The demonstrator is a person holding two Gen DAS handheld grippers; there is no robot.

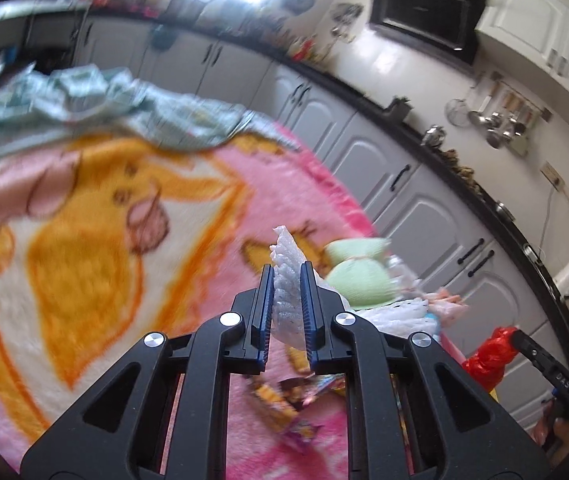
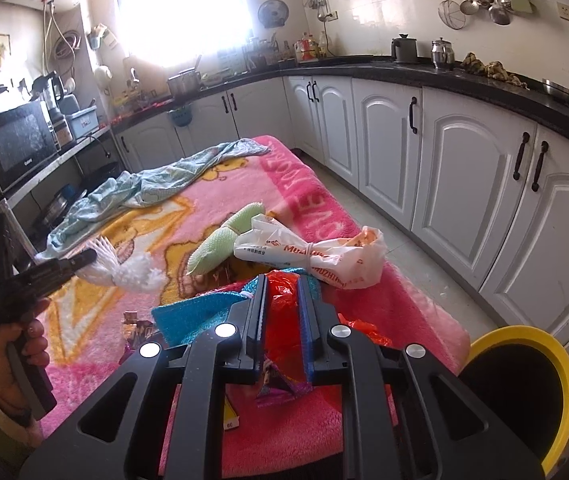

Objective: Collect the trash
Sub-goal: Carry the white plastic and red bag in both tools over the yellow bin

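Note:
My left gripper (image 1: 287,276) is shut on a white foam net sleeve (image 1: 286,256) and holds it above the pink blanket (image 1: 84,216); it also shows in the right wrist view (image 2: 84,258) with the sleeve (image 2: 124,268) hanging from it. My right gripper (image 2: 282,284) is shut on a red plastic bag (image 2: 280,300), seen in the left wrist view (image 1: 490,350) at the lower right. On the blanket (image 2: 364,304) lie a green foam net (image 2: 220,240), a knotted white and orange plastic bag (image 2: 316,256), a blue cloth (image 2: 192,314) and purple snack wrappers (image 2: 280,384).
A black bin with a yellow rim (image 2: 524,392) stands at the table's right front corner. A crumpled pale green cloth (image 2: 144,188) lies at the far end of the blanket. White cabinets (image 2: 464,184) under a black counter run along the right.

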